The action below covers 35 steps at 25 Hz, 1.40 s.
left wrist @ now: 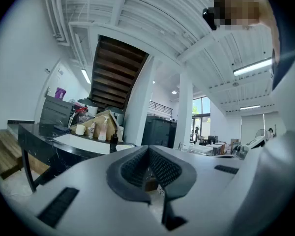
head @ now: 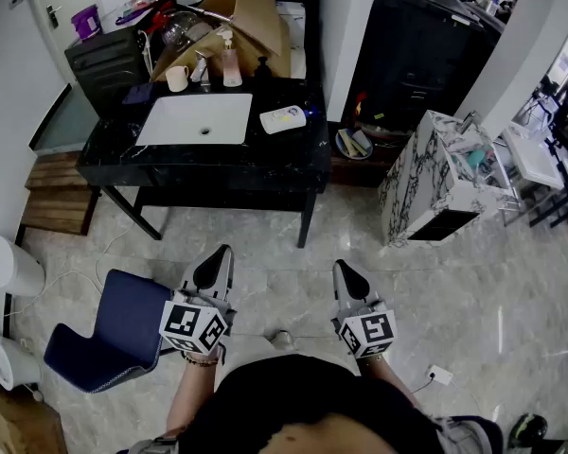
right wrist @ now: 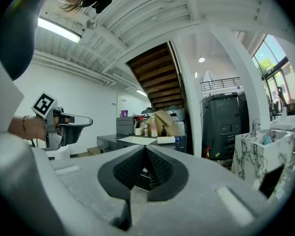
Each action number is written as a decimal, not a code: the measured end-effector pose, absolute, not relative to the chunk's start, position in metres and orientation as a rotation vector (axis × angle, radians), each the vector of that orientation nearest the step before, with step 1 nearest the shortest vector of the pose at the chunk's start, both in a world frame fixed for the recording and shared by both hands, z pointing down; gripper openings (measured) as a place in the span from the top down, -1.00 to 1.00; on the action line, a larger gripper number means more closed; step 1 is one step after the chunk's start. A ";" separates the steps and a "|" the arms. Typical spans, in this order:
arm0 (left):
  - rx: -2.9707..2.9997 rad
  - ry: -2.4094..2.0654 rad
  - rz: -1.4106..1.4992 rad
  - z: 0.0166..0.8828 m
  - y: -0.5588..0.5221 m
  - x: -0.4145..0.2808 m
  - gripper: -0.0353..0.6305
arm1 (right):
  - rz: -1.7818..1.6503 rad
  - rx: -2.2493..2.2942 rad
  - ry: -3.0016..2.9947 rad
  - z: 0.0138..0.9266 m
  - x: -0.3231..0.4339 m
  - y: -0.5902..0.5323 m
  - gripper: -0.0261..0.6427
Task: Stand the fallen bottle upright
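The fallen bottle (head: 284, 118) is white with a blue cap and lies on its side on the black table (head: 265, 159), right of the white basin (head: 197, 119). It also shows small in the right gripper view, as the bottle (right wrist: 166, 140), and in the left gripper view as the bottle (left wrist: 124, 146). My left gripper (head: 218, 253) and right gripper (head: 344, 268) are held close to the person's body, well short of the table, both pointing toward it. Both are shut with nothing between the jaws, as seen at the left gripper (left wrist: 148, 149) and the right gripper (right wrist: 146, 149).
On the table's far edge stand a pump bottle (head: 231, 64), a cup (head: 177, 78), a dark bottle (head: 262, 67) and a cardboard box (head: 251, 12). A blue chair (head: 123, 329) sits at my left, a marble cabinet (head: 445, 178) to the right, wooden steps (head: 57, 192) far left.
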<state>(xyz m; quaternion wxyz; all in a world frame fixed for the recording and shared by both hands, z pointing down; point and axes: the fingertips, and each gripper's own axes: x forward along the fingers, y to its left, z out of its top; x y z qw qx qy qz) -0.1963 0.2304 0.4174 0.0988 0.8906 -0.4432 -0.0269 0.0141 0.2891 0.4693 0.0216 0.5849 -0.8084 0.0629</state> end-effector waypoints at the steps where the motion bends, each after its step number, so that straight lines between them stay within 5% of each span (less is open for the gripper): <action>1: 2.633 -1.313 -0.063 0.422 0.234 -0.194 0.88 | 0.191 1.811 -2.505 0.470 0.015 0.288 0.91; 29: 2.704 -1.243 -0.001 0.431 0.239 -0.173 0.88 | 0.244 1.812 -2.559 0.471 0.020 0.280 0.91; 30: 2.711 -1.235 0.010 0.433 0.238 -0.170 0.80 | 0.244 1.816 -2.556 0.471 0.022 0.280 0.91; 32: 2.715 -1.206 0.027 0.436 0.236 -0.164 0.25 | 0.243 1.822 -2.553 0.471 0.024 0.279 0.91; 35: 2.690 -1.203 0.027 0.439 0.228 -0.159 -0.31 | 0.250 1.829 -2.549 0.472 0.026 0.276 0.91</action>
